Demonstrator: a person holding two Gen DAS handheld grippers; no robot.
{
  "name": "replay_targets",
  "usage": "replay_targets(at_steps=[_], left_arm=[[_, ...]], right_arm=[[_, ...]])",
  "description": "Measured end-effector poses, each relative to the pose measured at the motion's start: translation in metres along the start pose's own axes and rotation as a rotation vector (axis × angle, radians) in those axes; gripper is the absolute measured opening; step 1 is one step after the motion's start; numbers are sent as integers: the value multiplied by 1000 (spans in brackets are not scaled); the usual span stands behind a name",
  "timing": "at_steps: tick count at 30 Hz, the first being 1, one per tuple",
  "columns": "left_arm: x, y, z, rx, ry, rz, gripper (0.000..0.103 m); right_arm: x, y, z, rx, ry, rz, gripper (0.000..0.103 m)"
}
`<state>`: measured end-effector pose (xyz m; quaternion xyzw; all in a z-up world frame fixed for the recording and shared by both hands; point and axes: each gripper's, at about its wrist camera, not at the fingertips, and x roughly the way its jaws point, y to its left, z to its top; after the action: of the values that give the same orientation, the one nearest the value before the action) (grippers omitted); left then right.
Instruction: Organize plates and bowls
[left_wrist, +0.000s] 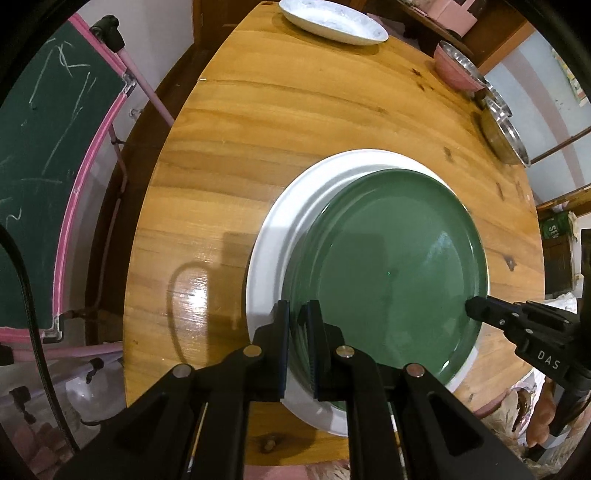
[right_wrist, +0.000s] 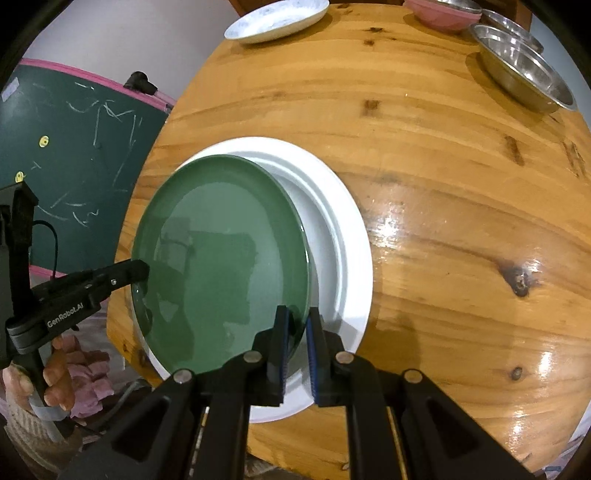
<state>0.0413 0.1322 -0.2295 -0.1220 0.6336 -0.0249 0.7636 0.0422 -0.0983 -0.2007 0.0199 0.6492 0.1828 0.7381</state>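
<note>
left gripper (left_wrist: 299, 347) is clamped on the near left rim of the green plate (left_wrist: 388, 266), and right gripper (right_wrist: 297, 349) pinches the opposite rim, so both hands carry it. the green plate hangs tilted over the white plate (left_wrist: 269, 236), offset toward one side, on the near part of the table (left_wrist: 229, 122). whether its low edge already touches the white plate i cannot tell.

to land this well, level the two grips together, slide the green plate until it sits centred in the white one, lower it flat, and only then let the jaws go, both at once, so it doesn't tip or clatter.

far off, a pale plate (left_wrist: 332, 22) sits at the far edge, cut off by the frame. on the far right a pink bowl (left_wrist: 458, 70) and steel bowls (right_wrist: 524, 74) are bunched; how many are nested there is hard to make out.
</note>
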Motion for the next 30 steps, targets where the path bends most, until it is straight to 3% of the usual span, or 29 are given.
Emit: replay_targets(at_steps=[15,21,24,26,28,30], left_arm=[[1,-15,4,55,-1,26,11],[-2,-28,3,97,-7,39,26],[-12,-32,4,122,-54,76,36],[-20,-35,5,131,-83,85,47],[-28,-38,6,131,-100,82,51],[-33,-40,7,136,-108,80,51]], right_arm=[[13,6,5,-2,58,-21,13],[13,5,7,2,82,-35,14],[11,8,6,-18,74,-59,14],[6,10,7,-30,53,-84,19],[-2,12,7,-40,29,-97,32],[-9,12,8,-42,5,-106,34]])
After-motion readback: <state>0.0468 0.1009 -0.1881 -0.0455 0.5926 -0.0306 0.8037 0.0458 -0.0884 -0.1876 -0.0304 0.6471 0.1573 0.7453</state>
